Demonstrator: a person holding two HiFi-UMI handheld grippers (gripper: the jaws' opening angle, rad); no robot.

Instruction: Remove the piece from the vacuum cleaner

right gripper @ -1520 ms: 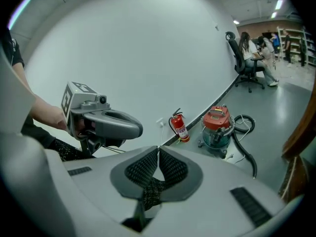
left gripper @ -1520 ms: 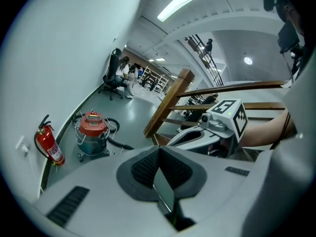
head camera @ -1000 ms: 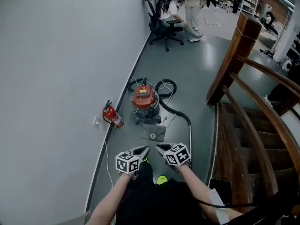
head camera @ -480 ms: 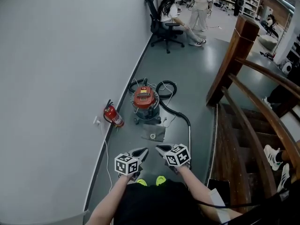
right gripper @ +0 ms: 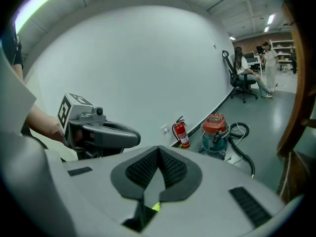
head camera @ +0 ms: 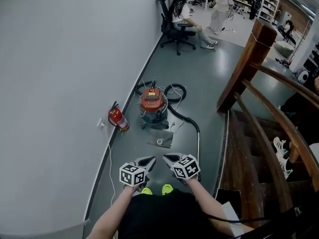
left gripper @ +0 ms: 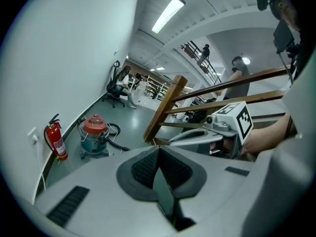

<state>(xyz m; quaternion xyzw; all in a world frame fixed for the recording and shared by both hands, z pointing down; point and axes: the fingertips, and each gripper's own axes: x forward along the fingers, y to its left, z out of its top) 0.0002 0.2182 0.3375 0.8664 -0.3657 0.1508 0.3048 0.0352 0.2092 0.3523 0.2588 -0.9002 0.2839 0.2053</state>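
Observation:
A canister vacuum cleaner (head camera: 152, 105) with a red lid and teal drum stands on the grey floor by the white wall; it also shows as the vacuum cleaner (left gripper: 95, 134) and the vacuum cleaner (right gripper: 216, 131). Its black hose (head camera: 187, 119) curls behind it and runs into a metal wand (head camera: 198, 146) toward me. A flat floor nozzle (head camera: 161, 139) lies in front of it. My left gripper (head camera: 151, 161) and right gripper (head camera: 166, 158) are held side by side at chest height, well short of the vacuum, both shut and empty.
A red fire extinguisher (head camera: 118, 118) stands against the wall left of the vacuum. A wooden stair railing (head camera: 259, 108) and steps descend on the right. A person sits on an office chair (head camera: 173, 26) far down the hall, another person standing near.
The view has moved slightly forward and the vacuum sits a little higher in the frame. Both grippers stay together in front of me, shut.

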